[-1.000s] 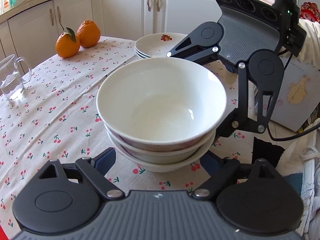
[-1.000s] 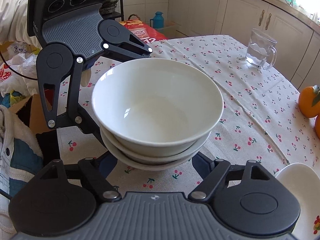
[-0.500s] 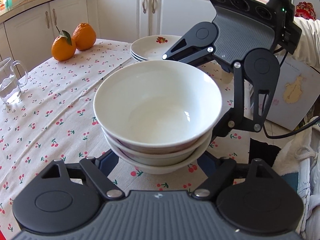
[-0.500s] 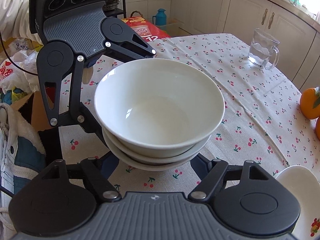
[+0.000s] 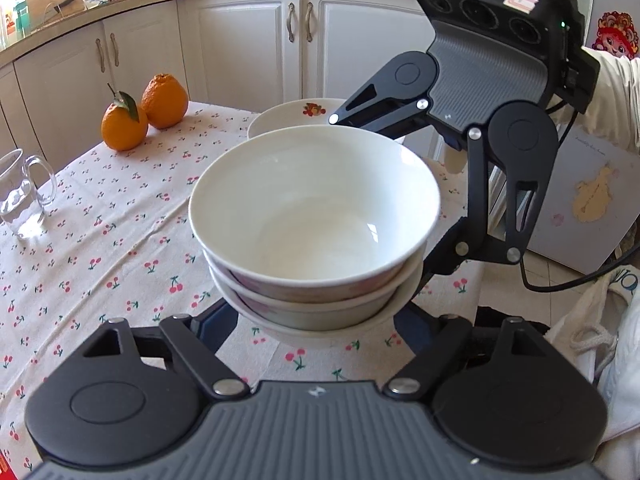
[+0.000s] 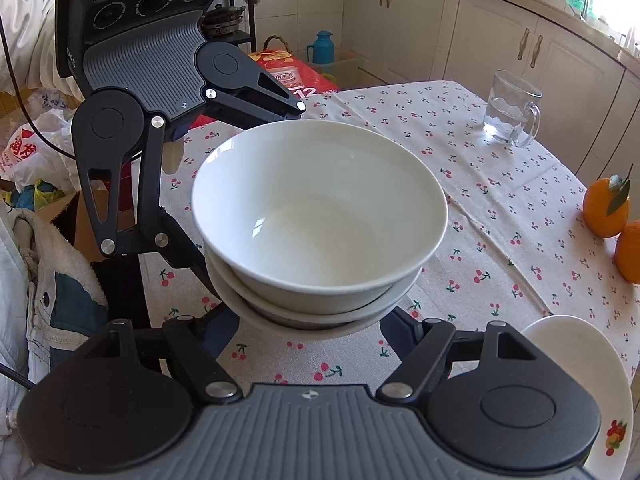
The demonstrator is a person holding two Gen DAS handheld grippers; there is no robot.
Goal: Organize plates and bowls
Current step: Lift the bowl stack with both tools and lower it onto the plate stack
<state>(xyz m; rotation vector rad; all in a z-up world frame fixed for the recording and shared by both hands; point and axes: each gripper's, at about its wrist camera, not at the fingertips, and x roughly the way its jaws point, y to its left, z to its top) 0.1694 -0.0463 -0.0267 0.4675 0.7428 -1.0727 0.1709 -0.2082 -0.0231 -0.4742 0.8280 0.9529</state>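
A stack of three white bowls (image 5: 316, 208) hangs a little above the cherry-print tablecloth (image 5: 120, 240). My left gripper (image 5: 316, 322) is shut on the bottom bowl from the near side, its blue fingers (image 5: 212, 320) tucked under the rim. My right gripper (image 6: 312, 324) is shut on the same stack (image 6: 320, 208) from the opposite side; each gripper faces the other across the bowls. The fingertips are hidden beneath the stack. A pile of white plates (image 5: 292, 120) with a fruit motif sits beyond the bowls, and its edge shows again in the right wrist view (image 6: 580, 380).
Two oranges (image 5: 140, 116) and a glass mug of water (image 5: 20, 196) stand on the table; both appear in the right wrist view too, mug (image 6: 510, 116) and oranges (image 6: 608, 208). White cabinets (image 5: 260, 40) lie behind. A red box (image 6: 288, 76) and bags sit off the table's edge.
The bowl stack and both grippers have risen together off the cloth. The left jaws drew in slightly around the bottom bowl before the lift.
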